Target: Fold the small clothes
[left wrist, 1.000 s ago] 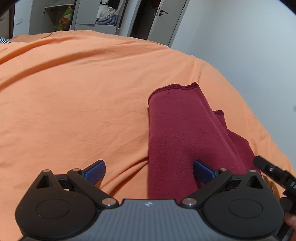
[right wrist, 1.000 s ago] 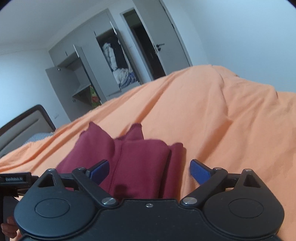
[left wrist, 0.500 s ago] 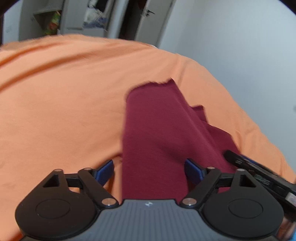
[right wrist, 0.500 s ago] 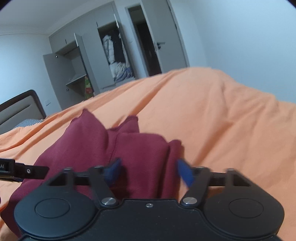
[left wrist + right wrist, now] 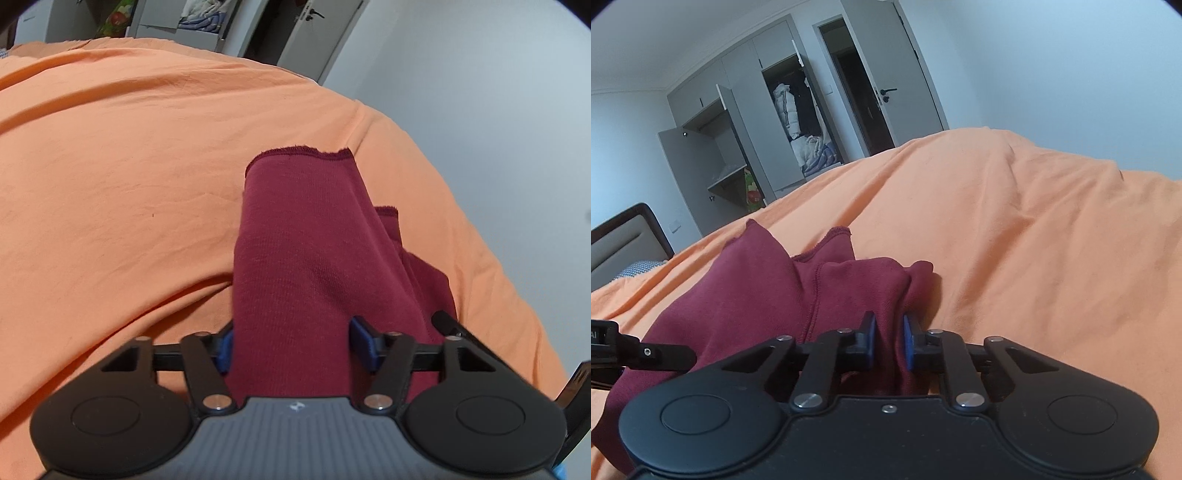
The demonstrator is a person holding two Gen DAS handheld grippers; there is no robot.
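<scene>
A dark red garment (image 5: 314, 240) lies folded lengthwise on the orange bedsheet (image 5: 129, 166), raw hem at the far end. My left gripper (image 5: 294, 347) straddles its near end. The jaws are partly closed and still apart, with the cloth filling the gap between the blue pads. In the right wrist view the same garment (image 5: 757, 295) bunches up. My right gripper (image 5: 889, 341) is shut on a raised fold at its right edge, pads nearly together. The left gripper's finger (image 5: 646, 354) shows at the left edge there.
The orange sheet (image 5: 1034, 240) covers the whole bed, and its edge drops off toward a white wall (image 5: 498, 110). Beyond the bed are an open wardrobe (image 5: 790, 122), a door (image 5: 871, 99) and a headboard (image 5: 624, 240).
The right gripper went from wide open to pinched on the garment's fold. The left gripper moved onto the garment's near end and its jaws narrowed around the cloth.
</scene>
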